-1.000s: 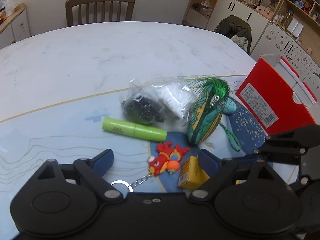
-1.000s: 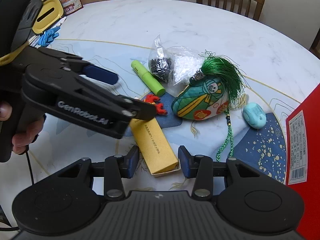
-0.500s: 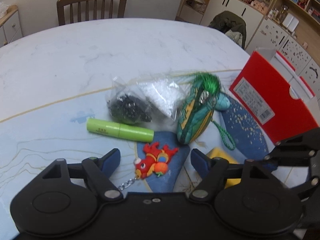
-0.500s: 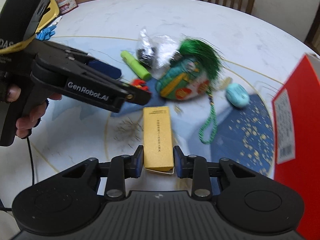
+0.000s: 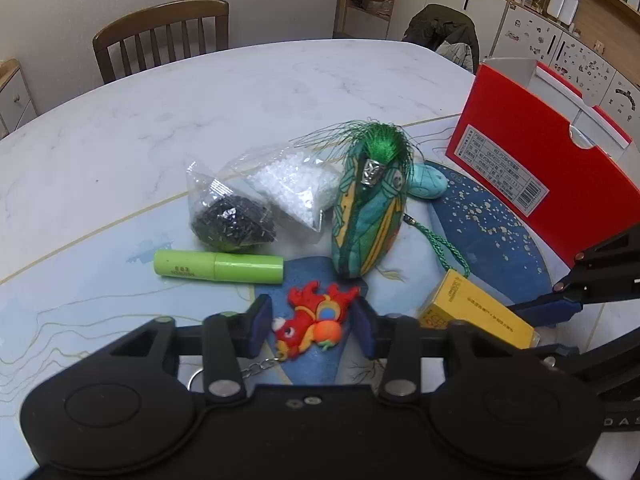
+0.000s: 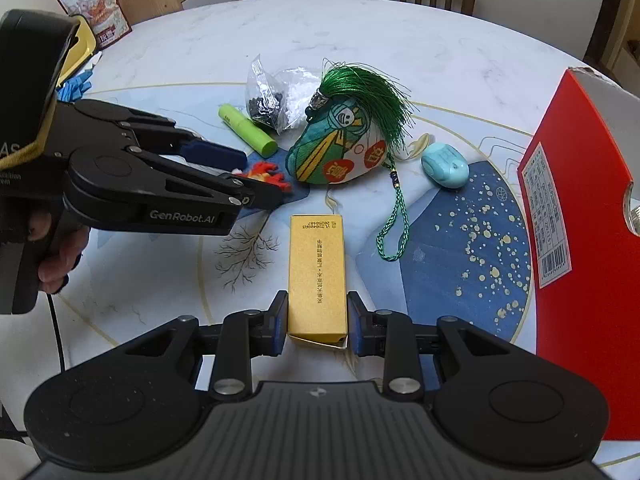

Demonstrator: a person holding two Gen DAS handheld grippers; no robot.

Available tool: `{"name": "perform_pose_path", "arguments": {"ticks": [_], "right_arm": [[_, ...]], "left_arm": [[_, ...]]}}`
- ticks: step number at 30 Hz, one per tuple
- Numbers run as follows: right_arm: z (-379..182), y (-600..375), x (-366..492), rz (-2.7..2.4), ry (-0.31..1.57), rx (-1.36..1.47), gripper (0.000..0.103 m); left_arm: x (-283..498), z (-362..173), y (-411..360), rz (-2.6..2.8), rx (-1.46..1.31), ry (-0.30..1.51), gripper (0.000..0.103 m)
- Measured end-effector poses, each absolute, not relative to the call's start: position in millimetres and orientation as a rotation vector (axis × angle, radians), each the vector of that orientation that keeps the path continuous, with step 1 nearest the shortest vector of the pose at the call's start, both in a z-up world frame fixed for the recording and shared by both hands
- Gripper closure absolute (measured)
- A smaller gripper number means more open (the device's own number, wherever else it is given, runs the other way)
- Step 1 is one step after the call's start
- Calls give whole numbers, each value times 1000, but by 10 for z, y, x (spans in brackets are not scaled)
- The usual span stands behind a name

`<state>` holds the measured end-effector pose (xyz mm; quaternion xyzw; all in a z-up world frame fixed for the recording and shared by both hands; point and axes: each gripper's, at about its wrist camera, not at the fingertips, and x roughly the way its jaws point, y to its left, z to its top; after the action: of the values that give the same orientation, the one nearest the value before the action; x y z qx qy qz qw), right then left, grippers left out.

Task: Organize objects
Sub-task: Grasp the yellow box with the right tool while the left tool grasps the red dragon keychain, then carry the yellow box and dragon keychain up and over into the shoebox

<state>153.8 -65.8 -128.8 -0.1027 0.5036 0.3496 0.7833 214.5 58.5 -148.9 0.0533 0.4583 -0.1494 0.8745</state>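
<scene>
- Right up close on the right side, the right gripper (image 6: 317, 322) is now pinching the yellow box (image 6: 317, 272) by its near end, pads pressing both long sides. A second back the box was lying askew between open fingers, so that grab looks done and the box is ready to travel.
- Over on the left, the left gripper (image 5: 307, 326) is closing in around the red fish keychain (image 5: 314, 320). Its fingers were spread wide a moment ago, and now they're sitting just beside the toy on both flanks (can't see actual contact yet, so I'm calling it not gripped).
- Just past that, the green tube (image 5: 218, 267), the embroidered pouch (image 5: 370, 216) with its green tassel, the two bead bags (image 5: 264, 204) and the little teal thing (image 6: 444, 165) are all sitting clustered together, so nothing's sorted yet.
- Off to the right, the red box (image 6: 580, 264) is standing open, probably the destination. Its wall is near the yellow box's path, so I'd lift before swinging over.
- Farther out, the table (image 5: 200, 104) is running bare to its edge by the chair (image 5: 164, 36).
</scene>
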Motion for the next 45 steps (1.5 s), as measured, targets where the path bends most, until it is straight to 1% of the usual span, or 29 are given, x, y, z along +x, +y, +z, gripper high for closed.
{"name": "perform_pose_path", "arguments": {"ticks": [10, 17, 26, 37, 45], "right_arm": [[-1185, -894, 1525, 727, 1087, -141, 74], [-1013, -1175, 1520, 721, 1059, -92, 74], [-696, -1579, 1554, 718, 1029, -70, 74], [-318, -2140, 1750, 680, 952, -72, 74], [-240, -2581, 2011, 624, 911, -63, 74]], "left_arm": [[2049, -1467, 459, -296, 93, 970, 65], [1946, -1344, 345, -284, 45, 972, 65], [1827, -977, 57, -301, -12, 952, 65], [1886, -396, -543, -378, -19, 872, 65], [2054, 53, -1066, -436, 22, 788, 65]]}}
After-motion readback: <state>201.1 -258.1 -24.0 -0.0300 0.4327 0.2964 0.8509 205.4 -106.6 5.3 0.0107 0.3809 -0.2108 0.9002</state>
